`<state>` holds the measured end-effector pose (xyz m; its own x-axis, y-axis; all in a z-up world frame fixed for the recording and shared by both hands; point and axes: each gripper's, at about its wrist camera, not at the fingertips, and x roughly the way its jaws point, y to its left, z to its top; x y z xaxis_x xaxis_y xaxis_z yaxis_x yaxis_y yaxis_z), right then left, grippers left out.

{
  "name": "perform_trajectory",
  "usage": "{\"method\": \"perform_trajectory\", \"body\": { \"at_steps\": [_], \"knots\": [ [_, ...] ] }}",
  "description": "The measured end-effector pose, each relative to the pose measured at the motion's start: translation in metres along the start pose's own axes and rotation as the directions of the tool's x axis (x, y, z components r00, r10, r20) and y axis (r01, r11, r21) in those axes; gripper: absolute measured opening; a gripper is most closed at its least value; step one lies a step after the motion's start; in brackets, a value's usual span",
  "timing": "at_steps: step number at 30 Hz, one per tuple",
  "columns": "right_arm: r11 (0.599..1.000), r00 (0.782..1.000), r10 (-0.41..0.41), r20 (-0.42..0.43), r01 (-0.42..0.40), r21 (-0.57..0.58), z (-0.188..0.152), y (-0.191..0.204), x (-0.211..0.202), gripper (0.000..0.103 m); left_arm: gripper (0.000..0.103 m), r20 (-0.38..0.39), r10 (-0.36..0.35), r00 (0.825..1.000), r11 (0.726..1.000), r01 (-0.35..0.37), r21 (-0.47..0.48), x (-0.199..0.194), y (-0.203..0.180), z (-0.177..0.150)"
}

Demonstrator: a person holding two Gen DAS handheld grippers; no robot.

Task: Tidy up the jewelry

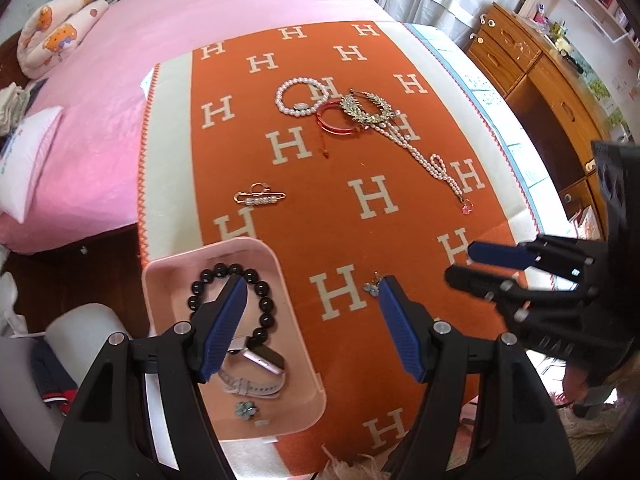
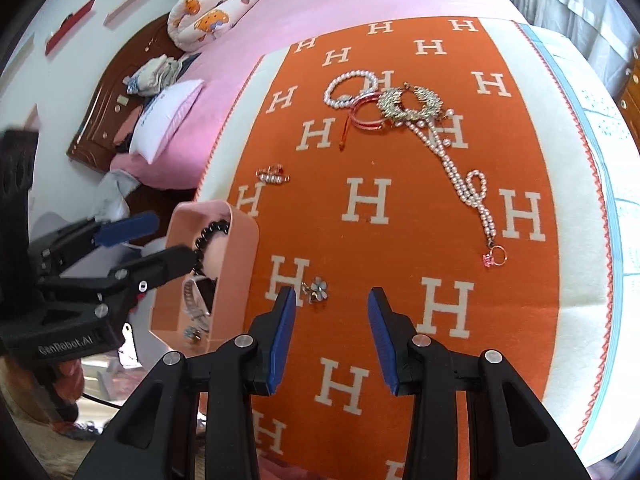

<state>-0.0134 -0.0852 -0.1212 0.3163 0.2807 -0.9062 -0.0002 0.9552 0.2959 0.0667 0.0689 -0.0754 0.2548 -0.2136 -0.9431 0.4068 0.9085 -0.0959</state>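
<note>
A pink tray (image 1: 296, 316) (image 2: 240, 240) holds a black bead bracelet (image 1: 264, 304), a watch (image 1: 260, 360) and a flower earring (image 1: 245, 409). My left gripper (image 1: 312, 284) is open and empty above the tray's right edge. My right gripper (image 2: 332, 296) (image 1: 460, 264) is open and empty just above a second flower earring (image 2: 318, 290) (image 1: 370, 286) on the orange blanket (image 2: 368, 152). Farther off lie a pearl bracelet (image 1: 294, 96), a red bangle (image 1: 334, 120), a gold leaf necklace (image 1: 366, 108), a pearl strand with a pink ring (image 1: 430, 160) and a pearl brooch (image 1: 260, 196).
The blanket lies on a pink bed (image 1: 160, 20) with pillows (image 1: 56, 36) at the far left. A wooden dresser (image 1: 540, 92) stands to the right. The tray sits at the blanket's near left corner.
</note>
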Motion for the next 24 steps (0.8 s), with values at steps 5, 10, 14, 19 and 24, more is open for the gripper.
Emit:
{"method": "perform_trajectory", "body": {
  "at_steps": [5,10,14,19,24],
  "knots": [
    [0.998,0.999,-0.030,-0.019,0.029,-0.058,-0.007,0.009,0.024,0.038,0.066,0.002,-0.035,0.999,0.998,0.035,-0.060,0.020,0.010,-0.005],
    [0.990,0.999,-0.042,-0.026,0.038,-0.137,-0.015,0.019,0.048,0.038,0.066,0.009,-0.050,0.999,0.992,0.051,-0.119,0.031,0.023,-0.013],
    [0.984,0.999,-0.050,-0.019,0.046,-0.169,-0.018,0.025,0.064,0.038,0.066,0.006,-0.040,0.999,0.989,0.040,-0.141,0.036,0.031,-0.018],
    [0.979,0.998,-0.064,-0.004,0.062,-0.194,-0.014,0.031,0.080,0.038,0.066,0.010,-0.034,0.999,0.987,0.035,-0.160,0.036,0.037,-0.019],
    [0.951,0.994,-0.106,0.000,0.102,-0.292,-0.013,0.048,0.098,0.036,0.066,0.010,-0.031,0.999,0.987,0.032,-0.155,0.037,0.038,-0.019]
  ]
}}
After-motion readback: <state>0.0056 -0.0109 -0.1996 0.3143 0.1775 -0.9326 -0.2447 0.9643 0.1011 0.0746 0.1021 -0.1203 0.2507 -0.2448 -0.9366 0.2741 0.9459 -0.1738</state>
